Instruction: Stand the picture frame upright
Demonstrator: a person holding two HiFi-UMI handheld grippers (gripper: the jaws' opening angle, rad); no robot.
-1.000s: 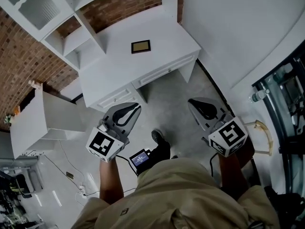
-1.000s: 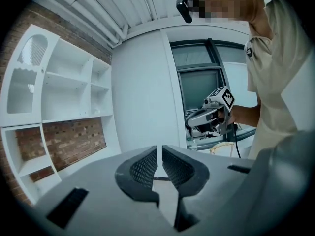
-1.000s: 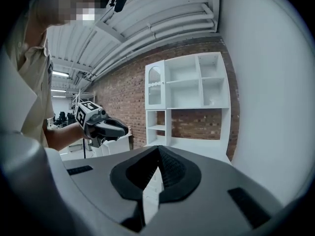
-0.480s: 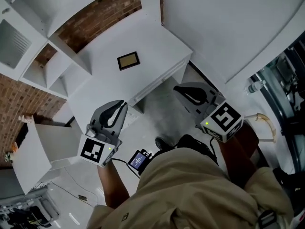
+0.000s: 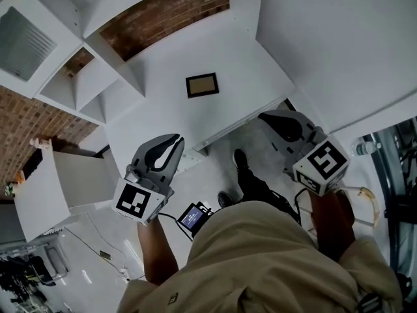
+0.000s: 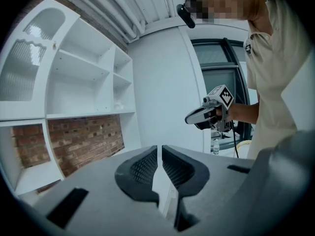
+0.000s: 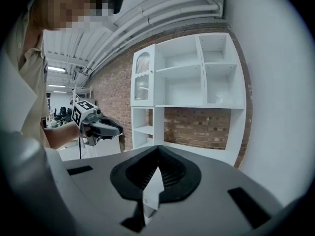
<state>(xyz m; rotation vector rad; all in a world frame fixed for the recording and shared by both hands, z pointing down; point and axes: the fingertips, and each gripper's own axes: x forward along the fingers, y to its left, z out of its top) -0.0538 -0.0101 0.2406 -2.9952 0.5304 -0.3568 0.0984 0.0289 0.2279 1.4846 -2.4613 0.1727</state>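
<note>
Person: a beige shirt (image 5: 260, 253) fills the bottom of the head view, with a gripper held in each hand.
Left gripper (image 6: 159, 147): smooth matt grey shell and ribbed black pads that curve to a point. The jaws stand a narrow slit apart with nothing between them.
Right gripper (image 7: 157, 148): same build. The jaws are closed tip to tip and empty.
Desk (image 5: 254, 70): smooth, white and rectangular, just ahead of both grippers.
Picture frame (image 5: 202, 85): small dark rectangle with a tan centre. It lies flat near the middle of the desktop, apart from both grippers.
Shelving (image 5: 85, 83): white open cubbies at the desk's left.
Wall (image 5: 163, 15): rough red brick, behind the desk.
</note>
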